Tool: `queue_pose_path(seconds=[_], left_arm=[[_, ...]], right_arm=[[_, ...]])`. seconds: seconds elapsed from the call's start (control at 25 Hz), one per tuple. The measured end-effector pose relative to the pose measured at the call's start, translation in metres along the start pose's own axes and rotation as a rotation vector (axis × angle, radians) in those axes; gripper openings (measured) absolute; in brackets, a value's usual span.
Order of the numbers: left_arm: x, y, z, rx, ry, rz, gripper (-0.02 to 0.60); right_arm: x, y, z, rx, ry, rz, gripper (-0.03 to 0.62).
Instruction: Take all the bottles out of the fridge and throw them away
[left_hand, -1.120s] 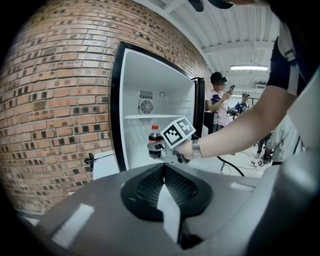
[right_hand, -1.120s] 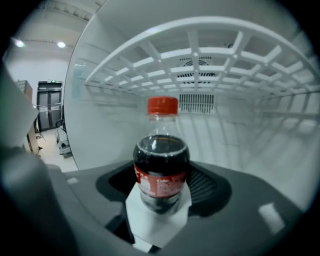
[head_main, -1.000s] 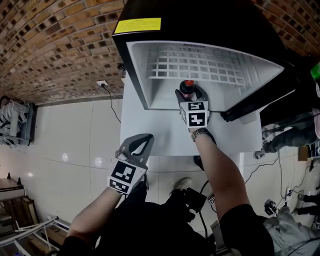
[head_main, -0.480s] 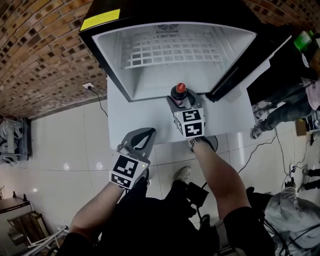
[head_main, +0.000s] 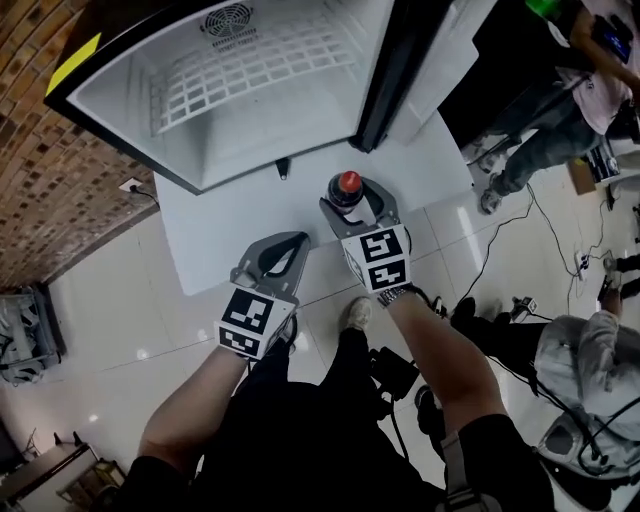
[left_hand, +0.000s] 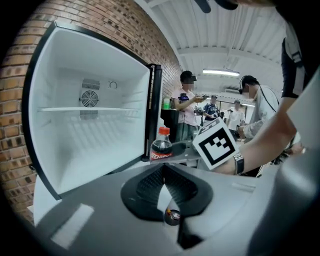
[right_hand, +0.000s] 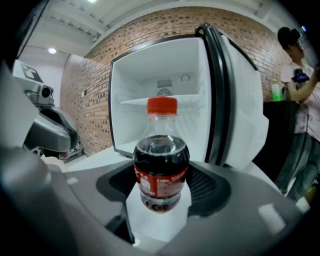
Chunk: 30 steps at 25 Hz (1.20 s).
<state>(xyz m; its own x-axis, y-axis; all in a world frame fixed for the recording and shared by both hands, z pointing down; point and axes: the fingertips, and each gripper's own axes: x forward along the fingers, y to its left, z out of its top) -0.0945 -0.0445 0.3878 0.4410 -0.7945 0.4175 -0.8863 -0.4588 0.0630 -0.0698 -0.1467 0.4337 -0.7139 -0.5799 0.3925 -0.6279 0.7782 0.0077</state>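
Observation:
A small cola bottle (head_main: 346, 185) with a red cap and red label stands upright between the jaws of my right gripper (head_main: 351, 198), which is shut on its body. It hangs over the white platform (head_main: 230, 240) in front of the open fridge (head_main: 230, 90). The right gripper view shows the bottle (right_hand: 161, 160) close up, with the fridge's white inside behind it. My left gripper (head_main: 292, 250) is just left of the right one, shut with nothing in it; its tips (left_hand: 162, 169) meet. From the left gripper view the bottle (left_hand: 161, 146) is ahead and slightly right.
The fridge interior (left_hand: 90, 125) shows one shelf and a fan, with no bottles visible. Its door (right_hand: 235, 115) stands open to the right. Several people (head_main: 560, 110) stand at the right near a black counter with a green bottle (right_hand: 276, 91). Cables (head_main: 520, 330) lie on the tiled floor.
My right gripper has drawn the bottle out of the fridge mouth and back over the platform. The view has swung right, leaving the fridge at upper left. The left gripper stays shut.

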Motion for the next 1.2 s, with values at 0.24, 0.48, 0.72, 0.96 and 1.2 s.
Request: queue_pose_path(seconds=[0.24, 0.48, 0.72, 0.96, 1.2], left_arm=[[0.042, -0.043, -0.003, 0.019, 0.026, -0.109, 0.003], [0.076, -0.08, -0.011, 0.031, 0.059, -0.19, 0.003], [0.099, -0.111, -0.026, 0.042, 0.113, -0.252, 0.003], [0.122, -0.131, -0.052, 0.043, 0.163, -0.279, 0.003], [0.14, -0.139, -0.081, 0.029, 0.211, -0.286, 0.003]], right_arm=[[-0.057, -0.028, -0.038, 0.024, 0.021, -0.057, 0.307], [-0.099, -0.054, -0.083, 0.054, 0.069, -0.107, 0.307], [-0.118, -0.076, -0.136, 0.105, 0.13, -0.143, 0.307], [-0.112, -0.103, -0.199, 0.143, 0.204, -0.17, 0.307], [-0.089, -0.119, -0.273, 0.193, 0.307, -0.17, 0.307]])
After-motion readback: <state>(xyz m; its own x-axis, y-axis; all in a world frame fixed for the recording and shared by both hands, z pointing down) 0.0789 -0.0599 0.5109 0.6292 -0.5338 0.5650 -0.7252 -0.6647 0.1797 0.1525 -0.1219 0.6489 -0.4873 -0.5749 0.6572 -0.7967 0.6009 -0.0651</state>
